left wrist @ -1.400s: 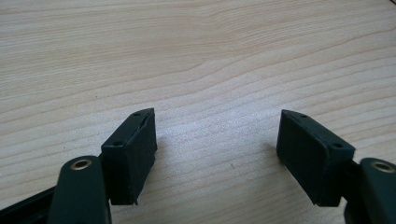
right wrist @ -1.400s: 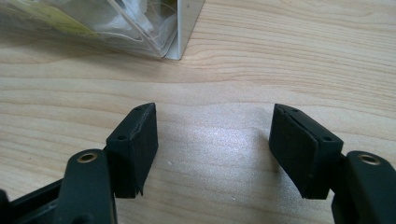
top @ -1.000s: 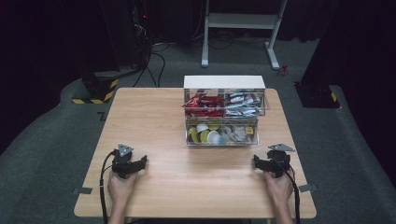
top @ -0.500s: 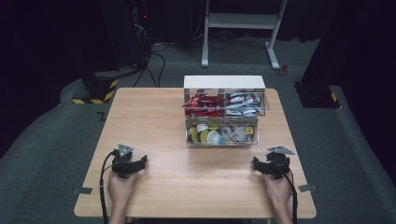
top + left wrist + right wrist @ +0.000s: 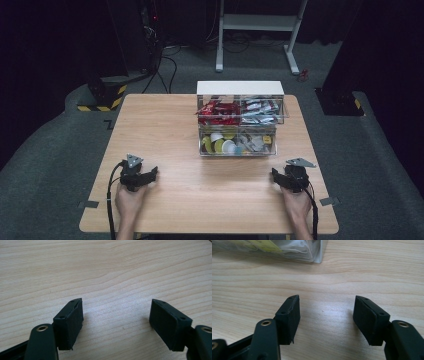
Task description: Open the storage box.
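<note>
Dark room, grey carpet, black drapes at both sides; white frame legs at the back, black-and-yellow striped base at far left. Light wooden worktop in the middle, grain running crosswise.

Clear plastic drawer box with white top, standing right of centre toward the far edge of the worktop. Upper level: red packets in left compartment, silver packets in right. Lower level: round capsules, yellow and white, at left; pale sachets beside them at right.

Left claw resting on the worktop near the front left, held in the left hand; grey three-cornered plate on top, cable trailing back along the forearm. Seen from the left gripper view: jaws spread wide, bare wood between, nothing gripped.

Right claw near the front right edge, held in the right hand, well apart from the left one. Seen from the right gripper view: jaws just been closing, yet a clear gap remains; bare wood between the pads, nothing held. Corner of the drawer box visible ahead at upper left, apart from the claw, not touched.

Both claws pointing toward the box, near side of it facing them.
</note>
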### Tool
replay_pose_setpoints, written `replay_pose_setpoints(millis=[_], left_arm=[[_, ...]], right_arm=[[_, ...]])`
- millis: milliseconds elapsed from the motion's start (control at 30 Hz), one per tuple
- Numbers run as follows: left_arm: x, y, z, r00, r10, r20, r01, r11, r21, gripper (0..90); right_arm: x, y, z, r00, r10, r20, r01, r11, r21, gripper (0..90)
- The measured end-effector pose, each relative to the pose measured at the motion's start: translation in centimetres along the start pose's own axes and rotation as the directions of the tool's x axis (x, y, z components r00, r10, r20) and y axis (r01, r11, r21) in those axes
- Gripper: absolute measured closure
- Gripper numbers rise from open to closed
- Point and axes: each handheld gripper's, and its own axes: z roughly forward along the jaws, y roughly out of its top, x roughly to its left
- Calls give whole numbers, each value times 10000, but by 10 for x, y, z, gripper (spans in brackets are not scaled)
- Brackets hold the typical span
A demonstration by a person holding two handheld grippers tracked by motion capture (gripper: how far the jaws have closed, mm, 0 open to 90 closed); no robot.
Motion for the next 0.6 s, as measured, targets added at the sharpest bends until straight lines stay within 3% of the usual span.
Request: replay_pose_setpoints(millis=[600], left_arm=[[-1, 0, 0, 10000, 16, -12, -16, 10000, -2, 275]], right_arm=[[0, 3, -11, 9991, -322, -276, 305, 9976, -615, 475]])
